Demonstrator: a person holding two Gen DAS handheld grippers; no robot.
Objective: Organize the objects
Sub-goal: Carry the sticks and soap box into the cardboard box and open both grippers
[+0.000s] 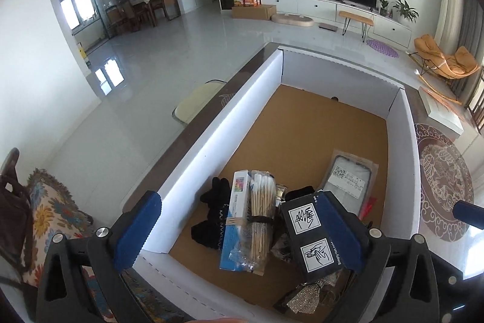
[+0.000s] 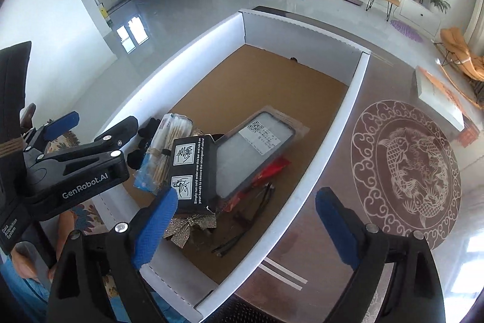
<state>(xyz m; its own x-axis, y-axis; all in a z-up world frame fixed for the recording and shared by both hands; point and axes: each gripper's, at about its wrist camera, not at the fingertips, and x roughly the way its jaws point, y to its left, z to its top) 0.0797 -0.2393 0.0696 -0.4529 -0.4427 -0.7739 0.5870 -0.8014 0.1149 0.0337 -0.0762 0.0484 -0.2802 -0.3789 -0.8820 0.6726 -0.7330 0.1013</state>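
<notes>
The left gripper [image 1: 239,227] is held wide apart and empty above the near end of the white box [image 1: 193,147], its right pad beside the black carton [image 1: 311,238]; the right gripper [image 2: 246,226] is likewise spread and empty, straddling the box's right wall. The objects are piled at the near end: cotton swabs [image 1: 260,217] on a blue-and-white pack [image 1: 234,220], black gloves [image 1: 216,211], a phone case [image 1: 351,179]. A single item should probably be chosen, the jaws lowered squarely across its narrow sides. Much bare cardboard floor [image 1: 302,123] is left farther in; the walls limit sideways approach.
</notes>
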